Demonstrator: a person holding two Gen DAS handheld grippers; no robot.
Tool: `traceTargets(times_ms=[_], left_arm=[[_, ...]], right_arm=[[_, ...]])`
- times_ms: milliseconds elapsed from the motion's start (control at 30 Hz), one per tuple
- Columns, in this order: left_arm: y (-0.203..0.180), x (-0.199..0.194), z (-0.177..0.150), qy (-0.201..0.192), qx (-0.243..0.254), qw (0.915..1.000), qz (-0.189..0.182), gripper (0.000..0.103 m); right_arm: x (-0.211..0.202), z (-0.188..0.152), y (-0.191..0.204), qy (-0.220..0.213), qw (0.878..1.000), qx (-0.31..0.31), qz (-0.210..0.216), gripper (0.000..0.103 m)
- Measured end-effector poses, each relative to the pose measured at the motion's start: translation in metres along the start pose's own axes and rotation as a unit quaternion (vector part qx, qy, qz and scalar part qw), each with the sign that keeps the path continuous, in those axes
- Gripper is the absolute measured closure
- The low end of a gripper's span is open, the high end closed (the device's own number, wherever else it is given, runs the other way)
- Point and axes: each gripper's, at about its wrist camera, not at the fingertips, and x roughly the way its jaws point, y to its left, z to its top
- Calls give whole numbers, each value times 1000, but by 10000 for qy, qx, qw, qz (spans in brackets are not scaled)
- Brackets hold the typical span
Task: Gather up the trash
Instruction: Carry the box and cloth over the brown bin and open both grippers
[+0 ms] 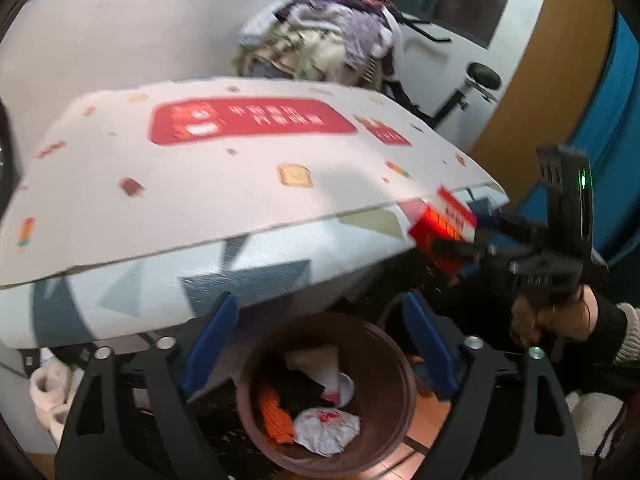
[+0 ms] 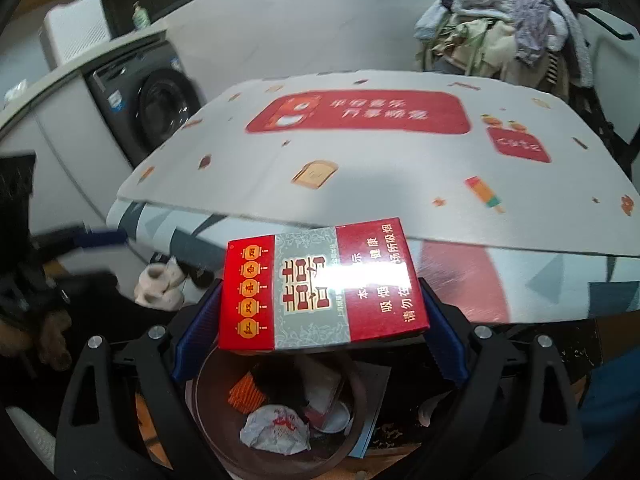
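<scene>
Jaws of the right gripper point(image 2: 320, 320) pinch a red cigarette pack point(image 2: 320, 284) above the brown bin point(image 2: 216, 440), at six o'clock below the bench point(image 2: 360, 152). Left gripper point(image 1: 320, 344) jaws stand spread and empty over it. Next, I judge, the pack needs releasing into the bin.

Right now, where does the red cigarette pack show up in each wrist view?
Left wrist: cigarette pack at right of middle, held in the right gripper, by the table's edge.
Right wrist: centre of the picture, clamped between the blue pads, above the bin.
Shared landmark: brown trash bin, bottom centre in both.
</scene>
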Motion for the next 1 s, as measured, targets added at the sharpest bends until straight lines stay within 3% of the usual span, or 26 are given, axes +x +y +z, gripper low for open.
traceTargets(times_ms=[167,667,733,1000], left_arm=[[8,-23,1,-291,-42,9984,485,7],[26,-38,0,-440,-342,9955,765,6],[26,-38,-1,-431,-338,9954,786,6],[20,-38,4,-464,-200,9954,809,6]], right_arm=[[10,-11,17,244,9994,-184,147,14],[32,-32,50,870,9926,-772,348,12],[32,-32,50,862,9927,-789,283,5],[18,-19,38,539,9970,-562,55,6]])
